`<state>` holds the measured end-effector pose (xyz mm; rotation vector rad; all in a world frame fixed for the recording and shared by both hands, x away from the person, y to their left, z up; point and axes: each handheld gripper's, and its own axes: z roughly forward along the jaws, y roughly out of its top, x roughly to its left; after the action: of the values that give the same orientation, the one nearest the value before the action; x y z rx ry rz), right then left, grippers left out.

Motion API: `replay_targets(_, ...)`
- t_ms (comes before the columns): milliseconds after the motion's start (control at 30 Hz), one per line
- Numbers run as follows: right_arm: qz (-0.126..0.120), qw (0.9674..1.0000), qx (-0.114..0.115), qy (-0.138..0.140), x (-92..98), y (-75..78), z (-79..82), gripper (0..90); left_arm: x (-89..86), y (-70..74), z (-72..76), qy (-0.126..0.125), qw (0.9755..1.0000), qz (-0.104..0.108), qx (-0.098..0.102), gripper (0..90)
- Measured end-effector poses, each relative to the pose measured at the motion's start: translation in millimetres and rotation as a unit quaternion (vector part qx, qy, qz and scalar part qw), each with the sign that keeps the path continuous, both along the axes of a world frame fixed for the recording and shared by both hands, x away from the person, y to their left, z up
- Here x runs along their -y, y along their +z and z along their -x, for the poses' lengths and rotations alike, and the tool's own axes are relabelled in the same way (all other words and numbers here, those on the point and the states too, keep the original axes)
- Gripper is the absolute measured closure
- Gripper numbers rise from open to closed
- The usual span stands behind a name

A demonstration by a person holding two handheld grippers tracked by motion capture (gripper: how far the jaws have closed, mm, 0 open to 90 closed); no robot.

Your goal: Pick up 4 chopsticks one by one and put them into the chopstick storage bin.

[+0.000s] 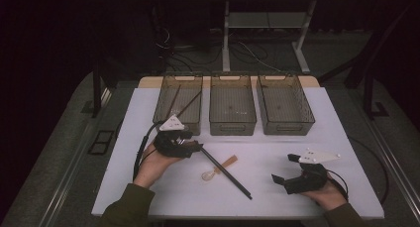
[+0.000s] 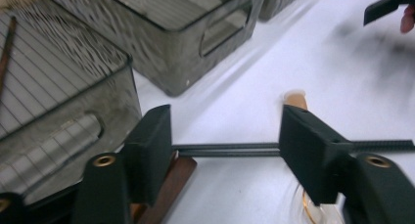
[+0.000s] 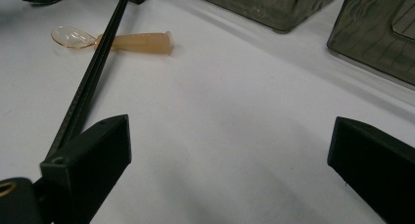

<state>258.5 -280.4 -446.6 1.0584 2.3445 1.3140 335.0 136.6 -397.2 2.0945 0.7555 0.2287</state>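
High view, left to right. The left gripper (image 1: 194,146) is lying at about nine o'clock on the white table (image 1: 277,192), just in front of the leftmost of three grey bins (image 1: 179,104), which is holding a few dark sticks. In the left gripper view its jaws are standing partly open, straddling the black chopsticks (image 2: 225,149); the chopsticks are running straight across the gap, and whether the pads are touching them cannot be told. A brown wooden piece (image 2: 169,185) is showing beneath the left jaw.

The chopsticks (image 1: 225,171) are lying at the table's centre, slanting from ten o'clock down toward five o'clock. They are crossing over a translucent orange spoon (image 1: 222,167), whose clear bowl is pointing toward seven o'clock and whose handle is pointing toward one o'clock. The middle bin (image 1: 232,105) and the right bin (image 1: 285,105) are sitting at twelve and one o'clock.

The right gripper (image 1: 285,167) is resting at about four o'clock, well apart from the chopsticks. In the right gripper view its jaws are standing wide open over bare table, gripping nothing, with the chopsticks (image 3: 93,72) and spoon (image 3: 122,40) lying ahead toward eleven o'clock.
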Motion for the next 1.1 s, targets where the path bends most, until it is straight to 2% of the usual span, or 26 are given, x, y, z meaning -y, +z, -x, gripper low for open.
replay_targets(233,0.003,1.0,-0.001,0.0,-0.5,-0.6,-0.6,2.2,7.6,-4.7,-2.0,0.001,0.9998,-0.012,0.014,66.9)
replay_targets(400,0.003,1.0,-0.001,-0.001,-0.9,-0.7,-0.4,2.1,13.1,-8.7,-10.2,0.004,0.9997,-0.021,0.012,79.2)
replay_targets(533,0.002,1.0,-0.003,-0.001,-0.6,-1.3,-1.1,2.2,18.3,-10.8,-17.8,0.01,0.9995,-0.028,0.009,85.5)
replay_targets(800,0.003,1.0,-0.003,-0.002,-1.0,-1.5,-1.2,2.2,28.1,-20.8,-30.7,0.007,0.9982,-0.059,-0.007,89.0)
replay_targets(967,0.003,1.0,-0.003,-0.002,-0.9,-1.5,-1.0,2.2,31.8,-25.4,-31.0,0.001,0.9967,-0.08,-0.014,89.7)
replay_targets(1100,0.003,1.0,-0.002,-0.002,-0.7,-1.4,-1.0,2.2,32.4,-26.6,-30.9,0.0,0.9964,-0.083,-0.015,89.7)
